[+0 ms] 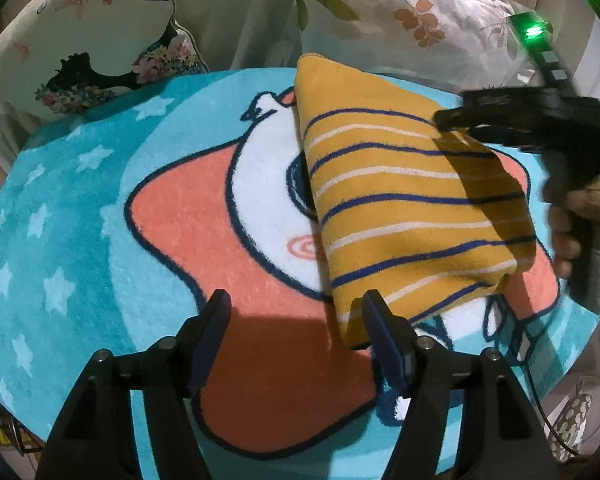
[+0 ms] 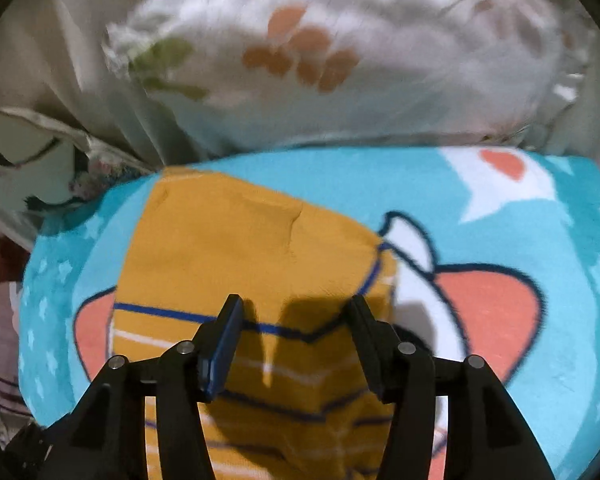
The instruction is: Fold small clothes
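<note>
Mustard striped garment (image 1: pixel 412 208) lies folded — both grippers (image 1: pixel 296 312) (image 2: pixel 296 312) hover agape.

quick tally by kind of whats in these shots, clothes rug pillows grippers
Folded mustard-yellow garment with blue and white stripes: 1
Round turquoise plush rug with cartoon star: 1
Pillows: 2, white leaf-print pillow and cream pillow with black silhouette print
Grippers: 2, left gripper and right gripper, both open
Total: 6

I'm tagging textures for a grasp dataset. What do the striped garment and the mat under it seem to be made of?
Garment: soft knit, probably fleece or terry, going by its fuzzy matte nap and thick rounded fold. Mat: plush pile, likely synthetic, with visible short tufts and fuzzy colour edges.
</note>
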`<state>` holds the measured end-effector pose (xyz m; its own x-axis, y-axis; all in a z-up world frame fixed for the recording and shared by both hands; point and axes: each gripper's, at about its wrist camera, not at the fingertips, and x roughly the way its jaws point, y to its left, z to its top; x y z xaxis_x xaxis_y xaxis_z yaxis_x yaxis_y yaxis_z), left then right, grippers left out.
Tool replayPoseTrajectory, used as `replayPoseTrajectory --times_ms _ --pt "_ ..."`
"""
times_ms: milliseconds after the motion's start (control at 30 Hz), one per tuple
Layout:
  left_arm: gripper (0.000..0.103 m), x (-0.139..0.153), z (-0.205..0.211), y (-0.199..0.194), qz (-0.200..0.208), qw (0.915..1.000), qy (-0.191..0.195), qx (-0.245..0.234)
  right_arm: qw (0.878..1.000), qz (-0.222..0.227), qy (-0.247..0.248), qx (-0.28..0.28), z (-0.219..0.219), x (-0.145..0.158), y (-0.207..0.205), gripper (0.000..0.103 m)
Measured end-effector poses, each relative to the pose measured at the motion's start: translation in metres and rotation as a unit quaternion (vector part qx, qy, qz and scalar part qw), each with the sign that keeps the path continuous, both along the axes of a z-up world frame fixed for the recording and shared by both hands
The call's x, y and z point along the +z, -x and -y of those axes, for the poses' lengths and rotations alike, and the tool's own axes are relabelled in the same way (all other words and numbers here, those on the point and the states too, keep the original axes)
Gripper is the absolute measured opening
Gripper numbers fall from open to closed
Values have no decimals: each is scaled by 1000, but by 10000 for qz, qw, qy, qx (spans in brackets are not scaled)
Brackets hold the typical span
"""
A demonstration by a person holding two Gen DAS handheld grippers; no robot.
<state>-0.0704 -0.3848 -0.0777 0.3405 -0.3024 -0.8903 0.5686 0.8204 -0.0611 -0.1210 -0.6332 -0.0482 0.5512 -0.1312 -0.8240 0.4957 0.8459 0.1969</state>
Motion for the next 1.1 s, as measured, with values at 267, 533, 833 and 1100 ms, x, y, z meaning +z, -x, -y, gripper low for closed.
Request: replayPoseTrajectory --times_ms 267,533,833,1100 --pt "67 6 -4 2 169 9997 -13 -180 9998 -139 23 -166 5 0 3 73" --pt "67 11 -5 1 186 9977 73 -654 9960 -123 -289 -837 -3 -5 76 73" --pt "69 4 -7 12 26 9903 124 -1382 9907 -491 -242 -1247 -62 -31 133 73" --pt "69 4 -15 22 -105 9893 396 -1399 9841 -520 -241 -1683 -83 -28 176 73"
